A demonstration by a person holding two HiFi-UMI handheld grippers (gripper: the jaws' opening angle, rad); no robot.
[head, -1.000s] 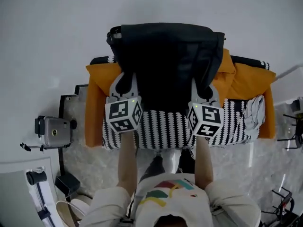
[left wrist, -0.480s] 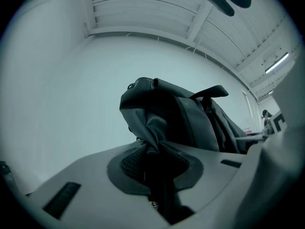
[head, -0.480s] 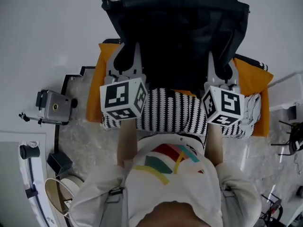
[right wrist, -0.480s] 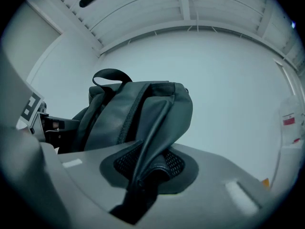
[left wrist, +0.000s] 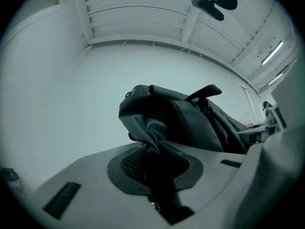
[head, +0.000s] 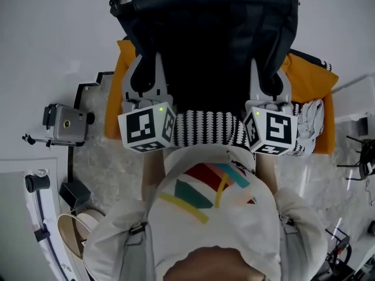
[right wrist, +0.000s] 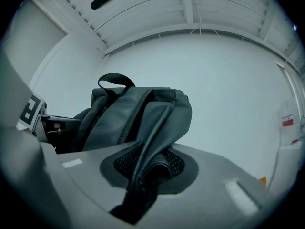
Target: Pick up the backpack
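Left tool (head: 149,69) (left wrist: 152,156): jaws pinched on a bunched fold of dark fabric at the backpack's (head: 211,40) (left wrist: 162,118) left side. The fold runs down between the two pads and fills the gap.

Right tool (head: 266,75) (right wrist: 147,168): jaws likewise clamped on the backpack (right wrist: 138,113), here on a zippered seam or strap at its right side that passes straight through the jaws.

Both tools point away from the person at about the same height, with their marker cubes (head: 146,130) nearest the chest.

Backpack: black, slumped, and slung between the two tools. In both gripper views it stands out against a plain white wall, carry loop (right wrist: 116,80) uppermost. In the head view it covers the far edge of an orange cloth (head: 117,98). Whether its bottom touches that cloth cannot be told.

Below the tools, a black-and-white striped cloth (head: 208,127) lies over the orange one toward its near edge. A pale crumpled item (head: 307,119) sits at the right end of it — too small to identify.

Floor at left of the orange cloth: a small grey camera (head: 61,123) on a stand.
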